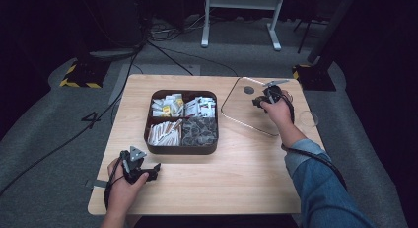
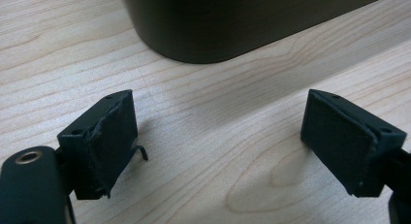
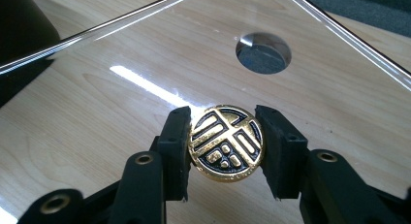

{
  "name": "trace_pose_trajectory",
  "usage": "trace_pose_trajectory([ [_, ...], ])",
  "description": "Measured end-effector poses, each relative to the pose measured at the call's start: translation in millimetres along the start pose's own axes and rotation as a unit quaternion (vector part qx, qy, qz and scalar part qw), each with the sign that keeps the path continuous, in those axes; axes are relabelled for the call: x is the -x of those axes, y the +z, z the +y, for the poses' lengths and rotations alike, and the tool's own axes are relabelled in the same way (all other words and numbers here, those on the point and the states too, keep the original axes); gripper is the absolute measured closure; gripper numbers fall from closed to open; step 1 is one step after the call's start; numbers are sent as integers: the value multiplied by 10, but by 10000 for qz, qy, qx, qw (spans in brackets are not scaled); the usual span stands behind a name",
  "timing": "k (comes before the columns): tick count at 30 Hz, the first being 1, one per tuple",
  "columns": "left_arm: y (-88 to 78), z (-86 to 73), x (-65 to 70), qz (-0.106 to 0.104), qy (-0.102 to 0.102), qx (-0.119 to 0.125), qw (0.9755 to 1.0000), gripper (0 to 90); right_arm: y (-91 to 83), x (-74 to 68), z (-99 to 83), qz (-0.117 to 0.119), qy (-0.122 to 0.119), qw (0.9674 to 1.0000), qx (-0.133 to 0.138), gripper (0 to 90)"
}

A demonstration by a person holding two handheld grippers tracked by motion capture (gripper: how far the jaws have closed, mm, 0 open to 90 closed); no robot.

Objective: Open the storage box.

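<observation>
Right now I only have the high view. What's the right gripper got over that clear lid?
Observer: The right gripper is shut on a round gold and black knob, a pad on each side.
Operator: Is the hole in the lid free?
Observer: Yes, the round hole in the clear lid lies open, beyond the knob.
Operator: Left gripper holding anything?
Observer: No. The left gripper is open over bare table, with the dark tray's wall ahead.

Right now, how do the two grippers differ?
The right gripper is shut on a gold knob above the clear lid; the left gripper is open and holds nothing. The right is over the lid, the left near the brown tray. Both have black padded jaws.
</observation>
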State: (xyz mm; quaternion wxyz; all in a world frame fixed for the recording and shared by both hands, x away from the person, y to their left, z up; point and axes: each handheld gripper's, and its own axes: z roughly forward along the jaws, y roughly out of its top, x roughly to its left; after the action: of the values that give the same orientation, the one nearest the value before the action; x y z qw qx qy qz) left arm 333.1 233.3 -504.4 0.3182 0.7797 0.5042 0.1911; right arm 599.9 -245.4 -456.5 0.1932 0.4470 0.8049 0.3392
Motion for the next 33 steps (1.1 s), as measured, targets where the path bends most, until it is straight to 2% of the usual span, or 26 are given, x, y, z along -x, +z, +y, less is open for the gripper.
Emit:
trace_pose_trajectory([
  [18,0,0,0,0,2,-1,10000,135,119,-31,-124,-8,166,9998,-119,590],
  [33,0,0,0,1,2,-1,10000,135,182,-41,-214,-37,175,9995,-269,589],
])
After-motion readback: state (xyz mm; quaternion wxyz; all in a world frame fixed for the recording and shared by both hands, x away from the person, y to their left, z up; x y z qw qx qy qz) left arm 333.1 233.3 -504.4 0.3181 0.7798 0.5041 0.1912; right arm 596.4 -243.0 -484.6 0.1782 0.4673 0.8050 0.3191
